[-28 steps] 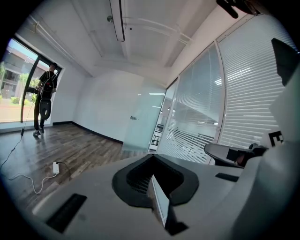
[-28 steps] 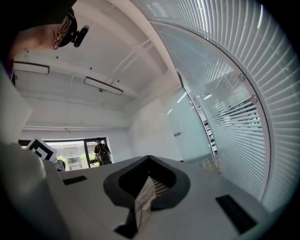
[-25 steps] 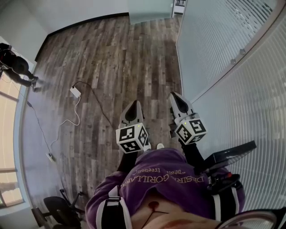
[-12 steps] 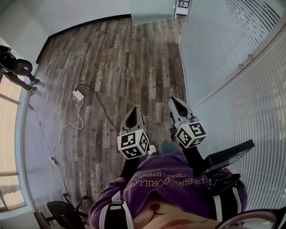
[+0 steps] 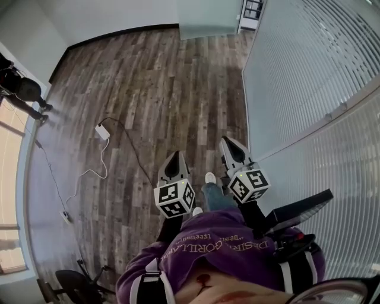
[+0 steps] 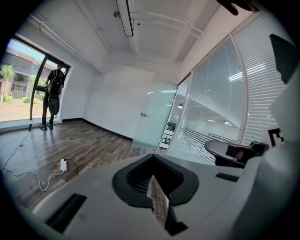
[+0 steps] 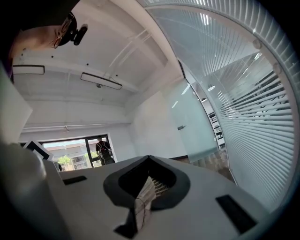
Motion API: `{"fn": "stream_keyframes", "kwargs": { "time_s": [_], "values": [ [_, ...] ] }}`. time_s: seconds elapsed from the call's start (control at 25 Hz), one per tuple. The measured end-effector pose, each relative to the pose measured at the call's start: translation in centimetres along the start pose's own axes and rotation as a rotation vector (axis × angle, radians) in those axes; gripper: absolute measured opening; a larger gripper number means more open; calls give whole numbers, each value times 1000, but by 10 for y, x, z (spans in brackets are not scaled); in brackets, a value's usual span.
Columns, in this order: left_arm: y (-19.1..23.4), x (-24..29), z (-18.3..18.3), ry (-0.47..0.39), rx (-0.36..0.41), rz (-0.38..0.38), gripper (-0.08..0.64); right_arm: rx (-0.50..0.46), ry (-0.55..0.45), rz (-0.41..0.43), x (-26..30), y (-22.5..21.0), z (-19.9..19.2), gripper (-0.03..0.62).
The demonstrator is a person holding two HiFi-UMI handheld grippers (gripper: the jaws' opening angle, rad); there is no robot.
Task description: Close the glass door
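The glass door (image 5: 206, 19) is at the far end of the room. It's a frosted panel standing out from the end of the striped glass wall (image 5: 309, 77), w/ a gap just right of it where we see shelves (image 5: 252, 9). In the left gripper view the door (image 6: 153, 121) sits ahead beyond the jaws, w/ a small handle (image 6: 144, 114) on its left edge. In the right gripper view it shows up & to the right of the jaws.

We're well apart from it, and neither gripper touches anything. Our left gripper (image 5: 176, 154) is held out in front of us over the floor, jaws brought together w/ nothing btwn them. Our right gripper (image 5: 229, 143) is next to it, near the foot of the glass wall. Its jaws are also together & empty. Both point toward the door end of the room.

Under them is the wood floor (image 5: 148, 83), and our shoes (image 5: 209, 177) peek out btwn the grippers above our purple shirt (image 5: 208, 237).

Further left, a white cable (image 5: 98, 163) w/ a small adapter (image 5: 102, 132) trails across the floor. Another person (image 5: 22, 89) stands by the window (image 5: 12, 178) at the left edge. A dark chair (image 5: 77, 282) is at bottom left.
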State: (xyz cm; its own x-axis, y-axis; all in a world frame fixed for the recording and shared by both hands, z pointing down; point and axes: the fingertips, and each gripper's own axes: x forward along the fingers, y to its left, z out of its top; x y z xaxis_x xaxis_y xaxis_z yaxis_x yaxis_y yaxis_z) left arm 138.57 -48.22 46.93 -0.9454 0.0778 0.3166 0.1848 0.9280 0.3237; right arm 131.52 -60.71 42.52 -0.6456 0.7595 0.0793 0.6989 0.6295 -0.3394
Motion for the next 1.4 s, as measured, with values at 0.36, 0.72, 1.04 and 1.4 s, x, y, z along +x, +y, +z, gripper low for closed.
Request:
{"fn": "stream_keyframes", "kwargs": {
  "time_s": [0.36, 0.72, 1.04, 1.4],
  "values": [
    [-35, 103, 51, -36, 18, -13, 0, -24, 9, 42, 79, -68, 50, -3],
    [-48, 167, 60, -43, 7, 31, 0, -9, 15, 35, 119, -128, 66, -3],
    [-25, 209, 75, -38, -18, 61, 0, -6, 46, 47, 166, -143, 67, -3],
    [30, 296, 133, -54, 10, 20, 0, -33, 44, 105, 289, -134, 80, -3]
  ]
}}
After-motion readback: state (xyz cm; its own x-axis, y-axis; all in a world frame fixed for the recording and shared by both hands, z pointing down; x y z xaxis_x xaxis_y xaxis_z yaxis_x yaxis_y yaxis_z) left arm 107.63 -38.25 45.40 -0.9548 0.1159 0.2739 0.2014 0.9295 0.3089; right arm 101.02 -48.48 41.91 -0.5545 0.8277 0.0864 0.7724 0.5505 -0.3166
